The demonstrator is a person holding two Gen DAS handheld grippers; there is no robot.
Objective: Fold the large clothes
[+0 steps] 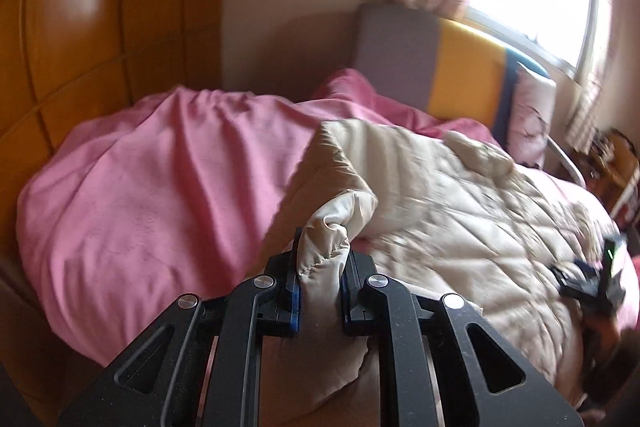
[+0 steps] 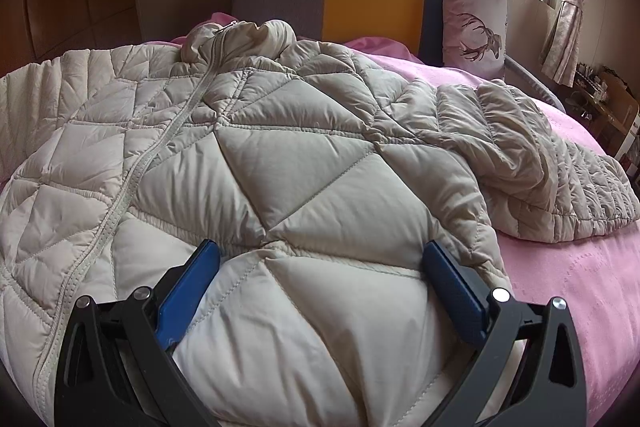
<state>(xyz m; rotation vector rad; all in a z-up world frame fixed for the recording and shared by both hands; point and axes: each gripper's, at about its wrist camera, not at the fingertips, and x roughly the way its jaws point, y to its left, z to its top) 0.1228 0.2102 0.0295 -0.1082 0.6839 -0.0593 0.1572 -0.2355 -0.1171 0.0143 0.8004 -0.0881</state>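
Black tongs [image 2: 320, 263], blue pads [image 2: 188, 291], silver screws [image 2: 500, 294]

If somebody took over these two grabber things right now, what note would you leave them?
Left gripper: shut on a bunched fold of the beige quilted jacket, raised off the bed.
Right gripper: open, jaws wide, pressed down on the jacket's lower front, gripping nothing.
Jacket: spread on the pink bedspread, zip up, one sleeve out toward the pillow.
Done: one edge picked up.
Left: carry that fold across, tuck the sleeve, fold again.
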